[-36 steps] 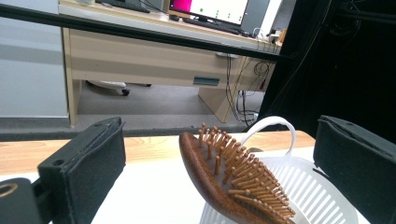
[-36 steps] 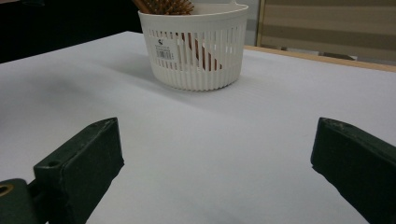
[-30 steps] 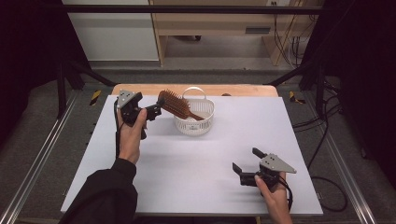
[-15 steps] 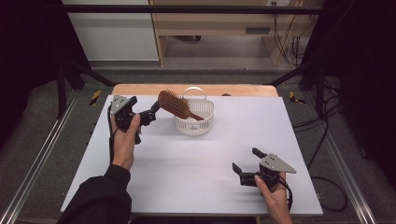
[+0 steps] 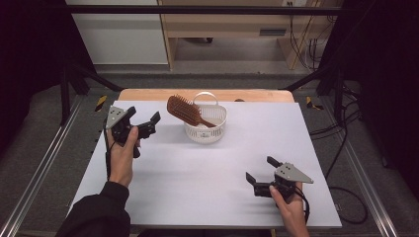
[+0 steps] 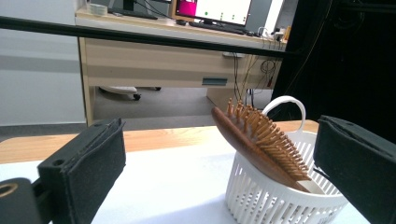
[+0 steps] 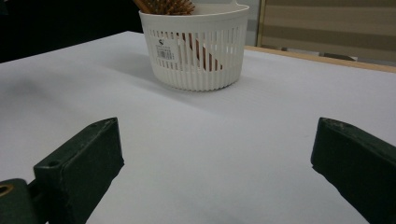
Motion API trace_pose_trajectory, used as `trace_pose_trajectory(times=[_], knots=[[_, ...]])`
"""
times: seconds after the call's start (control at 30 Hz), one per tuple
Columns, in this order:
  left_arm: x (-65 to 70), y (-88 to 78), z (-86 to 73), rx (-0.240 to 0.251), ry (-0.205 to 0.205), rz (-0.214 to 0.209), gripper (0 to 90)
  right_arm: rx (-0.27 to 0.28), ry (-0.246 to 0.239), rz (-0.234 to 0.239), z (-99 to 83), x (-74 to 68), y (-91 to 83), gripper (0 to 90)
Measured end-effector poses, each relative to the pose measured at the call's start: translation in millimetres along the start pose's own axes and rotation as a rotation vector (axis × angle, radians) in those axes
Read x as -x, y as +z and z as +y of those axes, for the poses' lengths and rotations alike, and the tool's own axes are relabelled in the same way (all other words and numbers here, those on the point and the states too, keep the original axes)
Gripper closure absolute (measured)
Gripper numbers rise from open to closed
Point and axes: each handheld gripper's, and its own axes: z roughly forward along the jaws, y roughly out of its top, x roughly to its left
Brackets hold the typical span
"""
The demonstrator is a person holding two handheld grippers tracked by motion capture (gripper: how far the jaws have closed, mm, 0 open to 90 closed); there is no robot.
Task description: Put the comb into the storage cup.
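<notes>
Reaching in from the lower left of the high view, a dark-sleeved forearm extends up the table [image 5: 197, 197]; the left hand [image 5: 121, 155] grips the left gripper [image 5: 146, 124], raised near the far-left part of the white surface, jaws spread apart with nothing between them, pointing toward the basket.

Right hand [image 5: 286, 202]: low at the near right edge, holding the right gripper [image 5: 261, 170] close to the surface. Jaws wide apart, empty, aimed up the table.

Basket [image 5: 205, 123]: small, round, white, slatted plastic with a looped handle at its far rim. Stands upright on the white surface near the far edge, just beside the left gripper's jaws, well apart from the right gripper.

Hairbrush [image 5: 185, 111]: brown wood, paddle-shaped. Handle end sits down inside the basket; the head leans out over the left rim, tilted, bristles facing up and away from the person.

Left gripper view: the hairbrush [image 6: 259, 140] close up, wooden pins visible in rows, leaning across the basket [image 6: 275, 196]; behind, a wooden desk [image 6: 154, 60] with lit monitors [image 6: 212, 9] on top.

Right gripper view: the basket [image 7: 196, 46] from low down, a barcode label [image 7: 166, 50] on its wall and the hairbrush [image 7: 163, 6] handle showing through the slats, bristles just above the rim.
</notes>
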Motion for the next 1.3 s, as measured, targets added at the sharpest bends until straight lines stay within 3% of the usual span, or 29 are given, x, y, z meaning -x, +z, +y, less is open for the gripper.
trace_pose_trajectory(times=[0.23, 0.6, 0.9, 1.03, 1.3], knots=[[-4.7, -11.6, -3.0, -0.005, 0.042, 0.007, 1.9, 0.0, -0.001, -0.002, -0.1, -0.1, -0.1, 2.3], [-18.4, -32.3, -9.6, 0.005, 0.031, 0.022, 1.9, 0.006, 0.003, -0.006, 0.2, 0.5, -1.0, 2.3], [-29.5, -49.6, -17.8, -0.002, 0.059, 0.042, 1.8, 0.007, 0.005, -0.016, 0.5, 0.4, -2.2, 2.3], [-33.4, -56.9, -22.2, -0.001, 0.051, 0.045, 1.8, 0.003, 0.001, -0.018, -0.1, 0.1, -1.8, 2.3], [-35.7, -71.3, -21.1, 0.01, 0.077, 0.048, 1.8, -0.007, 0.012, -0.02, -2.0, -1.4, -1.1, 2.3]])
